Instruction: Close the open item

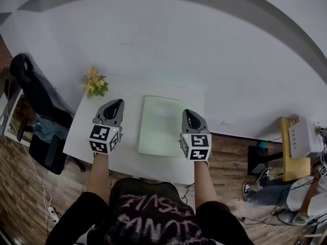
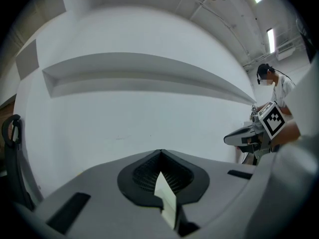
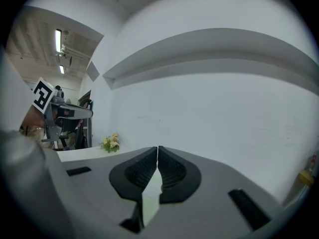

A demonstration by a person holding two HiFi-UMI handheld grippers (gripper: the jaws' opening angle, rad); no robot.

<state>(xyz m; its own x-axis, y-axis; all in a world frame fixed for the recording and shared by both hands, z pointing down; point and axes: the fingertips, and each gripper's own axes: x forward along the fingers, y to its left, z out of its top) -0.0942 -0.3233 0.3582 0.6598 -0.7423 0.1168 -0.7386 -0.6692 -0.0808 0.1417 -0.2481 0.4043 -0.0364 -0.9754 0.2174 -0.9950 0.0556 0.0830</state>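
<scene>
1. Left grey plastic claw (image 1: 118,103) and right grey plastic claw (image 1: 187,112), in the head view, hover on either side of the pale green flat rectangular item (image 1: 162,125). Neither touches it. The item lies on the white table (image 1: 127,160). It reads as one flat, washed-out sheet, so I cannot tell what it is, or whether it is spread open or folded shut. My judgement is that the closing has not begun. A small bunch of yellow flowers (image 1: 94,82) stands beyond the item's far left corner, and a black office chair (image 1: 38,103) sits further left of it.
2. Left gripper view: the jaws meet at their tips with nothing between them. They face a bare white wall, and the green item falls below the frame, unseen.
3. Right gripper view: the jaws are pressed together and empty. The item is hidden here too; only a strip of table and the flowers show.
</scene>
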